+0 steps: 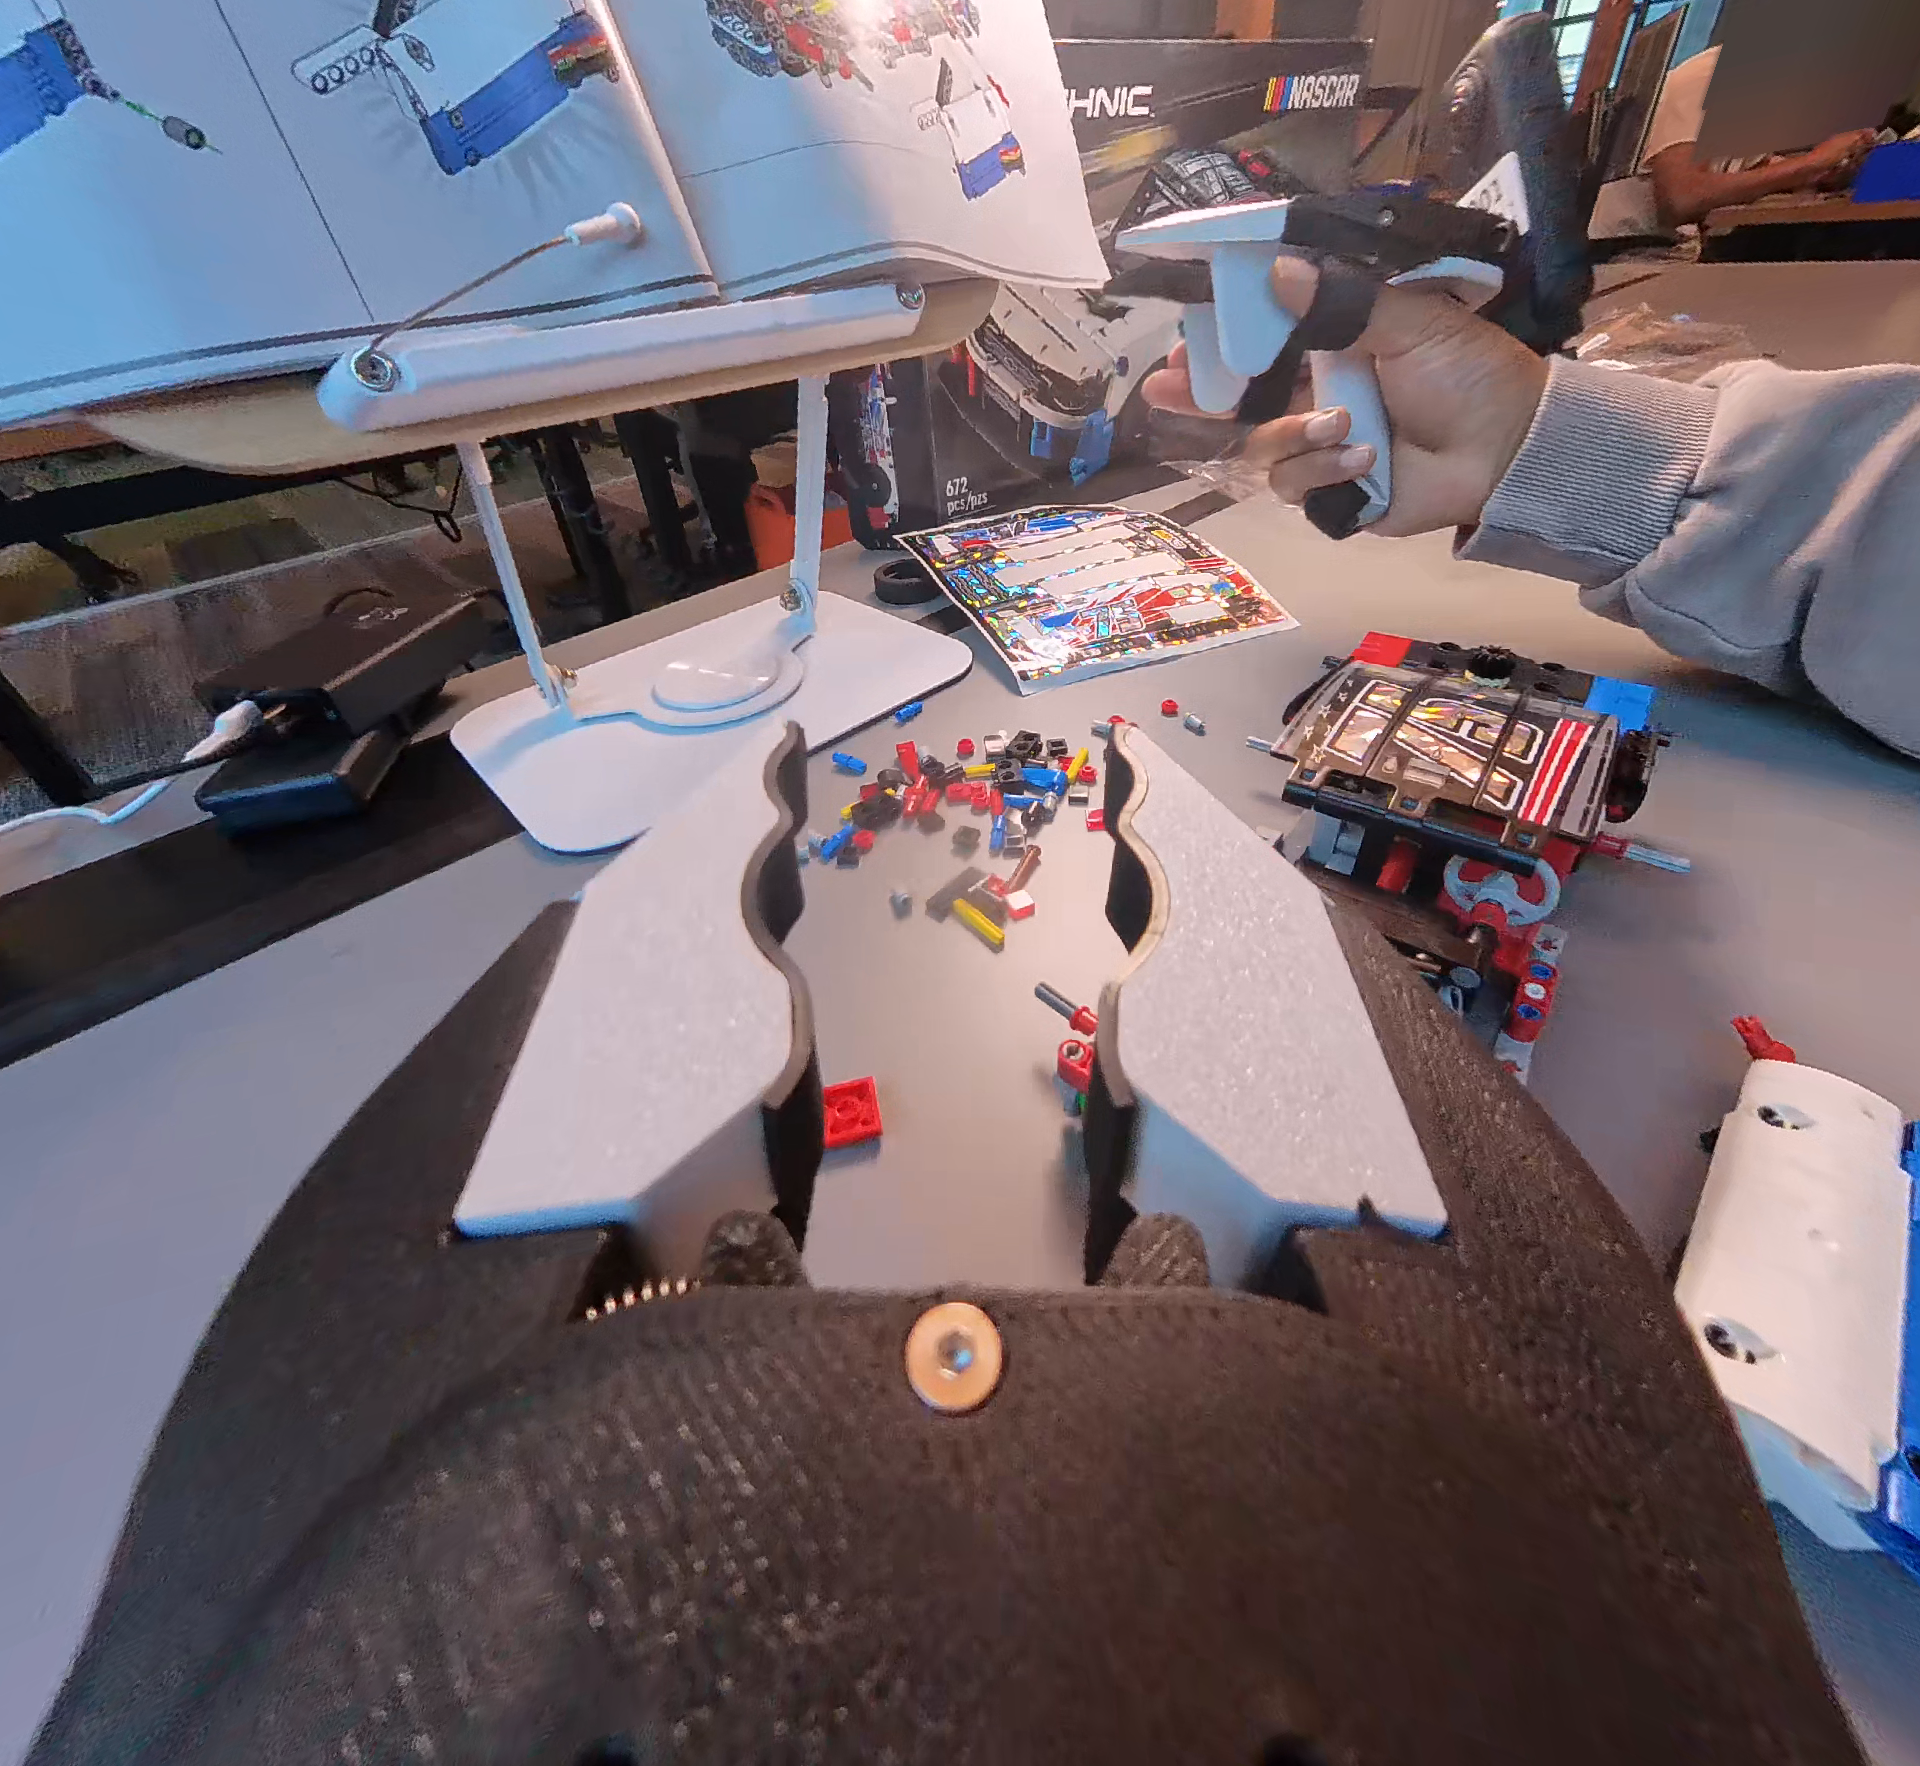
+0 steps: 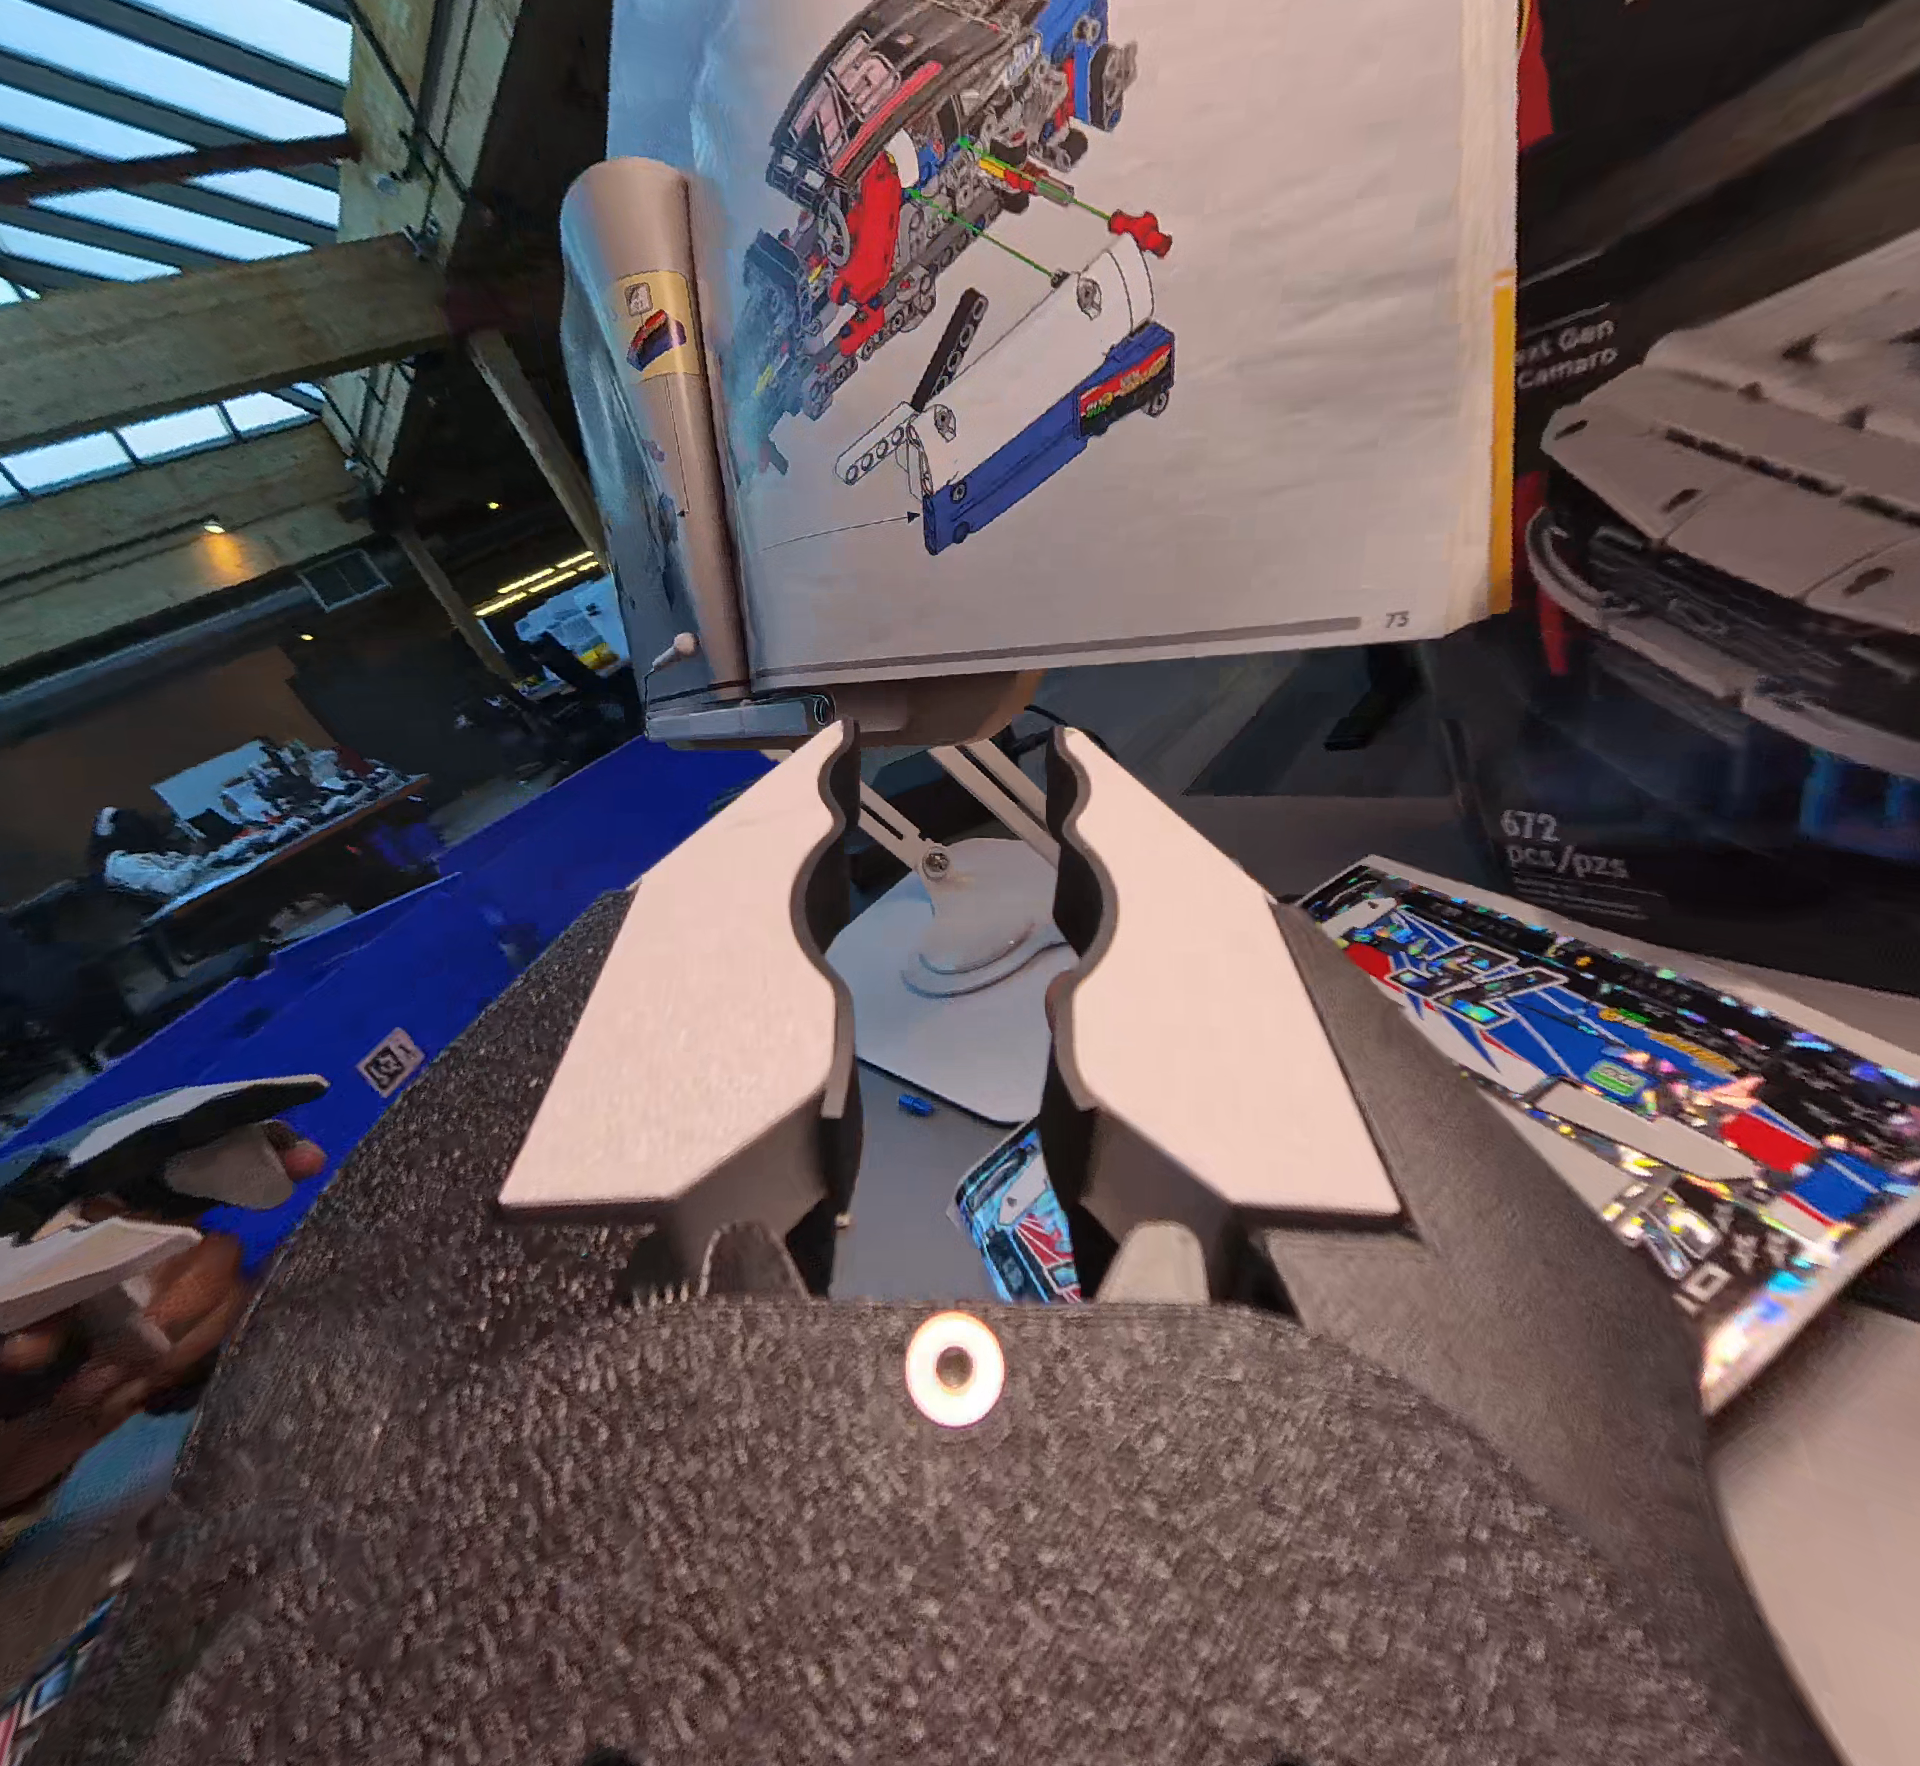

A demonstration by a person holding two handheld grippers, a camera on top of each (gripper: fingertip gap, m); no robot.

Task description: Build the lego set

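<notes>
I read the build as partly done: car chassis (image 1: 1455, 781) and white-blue side panel (image 1: 1808, 1269) sit unjoined on worktop (image 1: 312, 1249), loose parts (image 1: 966, 791) remain, left gripper (image 1: 951, 750) and right gripper (image 2: 951, 750) jaws spread, empty.

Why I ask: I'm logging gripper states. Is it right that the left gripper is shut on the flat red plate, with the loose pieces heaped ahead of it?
Not quite. The left wrist view shows the left gripper open and empty; the flat red plate lies on the table between its fingers. The loose pieces are indeed heaped ahead.
</notes>
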